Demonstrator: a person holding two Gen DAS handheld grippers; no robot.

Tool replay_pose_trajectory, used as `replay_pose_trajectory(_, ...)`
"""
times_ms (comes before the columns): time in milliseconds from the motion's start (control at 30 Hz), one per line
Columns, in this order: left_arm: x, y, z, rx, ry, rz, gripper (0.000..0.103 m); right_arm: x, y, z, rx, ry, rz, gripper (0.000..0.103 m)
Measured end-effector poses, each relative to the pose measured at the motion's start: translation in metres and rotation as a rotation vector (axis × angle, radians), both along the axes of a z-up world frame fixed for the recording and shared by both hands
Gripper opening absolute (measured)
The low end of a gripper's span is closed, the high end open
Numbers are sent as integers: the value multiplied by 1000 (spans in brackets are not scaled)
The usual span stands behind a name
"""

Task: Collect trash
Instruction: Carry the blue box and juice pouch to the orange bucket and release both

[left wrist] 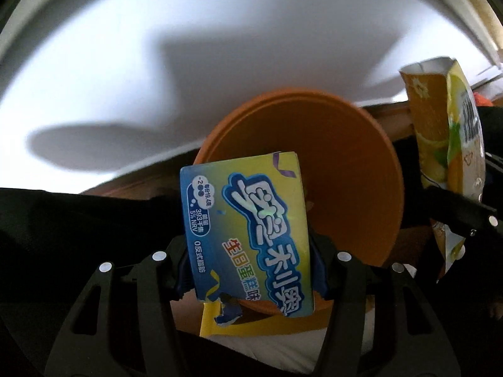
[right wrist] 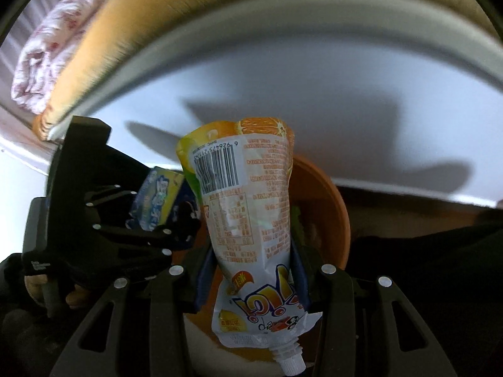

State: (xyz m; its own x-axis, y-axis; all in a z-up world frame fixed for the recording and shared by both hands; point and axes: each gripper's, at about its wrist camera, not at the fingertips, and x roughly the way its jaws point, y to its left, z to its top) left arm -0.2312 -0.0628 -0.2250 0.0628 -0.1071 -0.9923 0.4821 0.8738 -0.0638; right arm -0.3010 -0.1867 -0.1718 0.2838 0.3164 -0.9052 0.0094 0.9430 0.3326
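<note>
My left gripper point(left wrist: 251, 270) is shut on a blue and yellow snack box point(left wrist: 248, 235), torn at its near end, held over an orange bin point(left wrist: 345, 182). My right gripper point(right wrist: 251, 276) is shut on an orange juice pouch point(right wrist: 248, 207), cap end toward the camera, also above the orange bin point(right wrist: 327, 213). The pouch shows at the right of the left wrist view point(left wrist: 446, 144). The left gripper with the box point(right wrist: 157, 201) shows at the left of the right wrist view.
A white surface point(left wrist: 157, 62) lies behind the bin. A tan padded edge point(right wrist: 132, 25) and a folded pink-patterned cloth point(right wrist: 53, 47) lie at the upper left of the right wrist view. Dark areas flank the bin.
</note>
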Motion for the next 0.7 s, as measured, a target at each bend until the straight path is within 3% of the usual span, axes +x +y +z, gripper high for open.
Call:
replay_pose_trajectory(233,1,-7,-24,68,59,-19,56,11,-2,-34,29,102,-24,43)
replay_pose_trajectory(467,2,-12,-31,89,75,-20,57,15,2,-43,33,119,-30,43)
replay_pose_trajectory(533,8,-13,-28,104,69,-26,62,16,4,-45,40,120,-25,45)
replay_pose_trajectory(567,8,-14,-28,114,68,-29,70,21,4,-45,45,124,-22,48)
replay_pose_trajectory(600,8,-15,-29,128,66,-33,78,23,1,-46,47,127,-20,64)
replay_pose_trajectory(633,7,-17,-29,141,60,-39,80,18,-4,-44,36,120,-27,74)
replay_pose_trajectory(700,6,-18,-28,140,58,-44,80,17,-6,-41,37,105,-41,74)
